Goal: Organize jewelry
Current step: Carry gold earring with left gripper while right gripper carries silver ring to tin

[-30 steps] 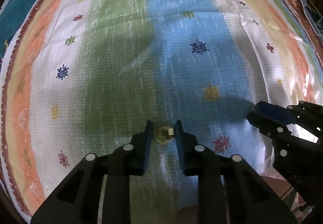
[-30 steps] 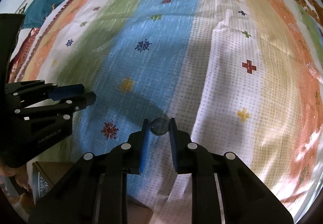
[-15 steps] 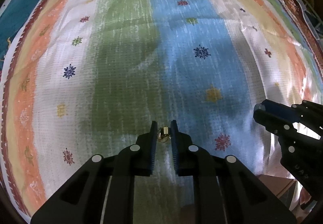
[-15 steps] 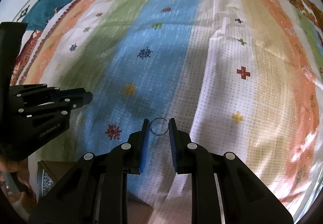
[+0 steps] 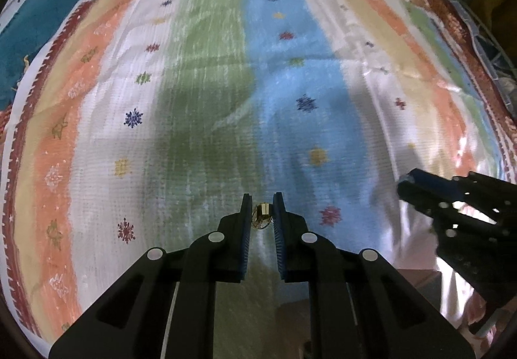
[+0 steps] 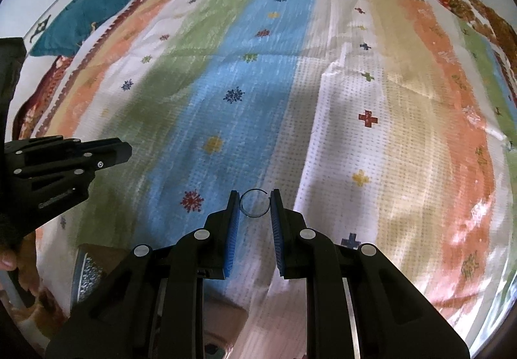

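- The left gripper [image 5: 262, 208] points steeply down over the striped cloth [image 5: 210, 100]; its fingers [image 5: 245, 229] are closed on a small gold ring [image 5: 262, 215], held above the cloth's green-and-blue seam
- The right gripper [image 6: 255, 203] hangs over the same cloth, at the blue stripe's right edge; its fingers [image 6: 233, 229] pinch a thin clear ring [image 6: 255, 203] by both sides
- A teal cushion [image 6: 97, 3] lies past the cloth's far left corner

left gripper [image 5: 262, 212] clamping gold ring [image 5: 262, 216], striped cloth [image 5: 206, 106]
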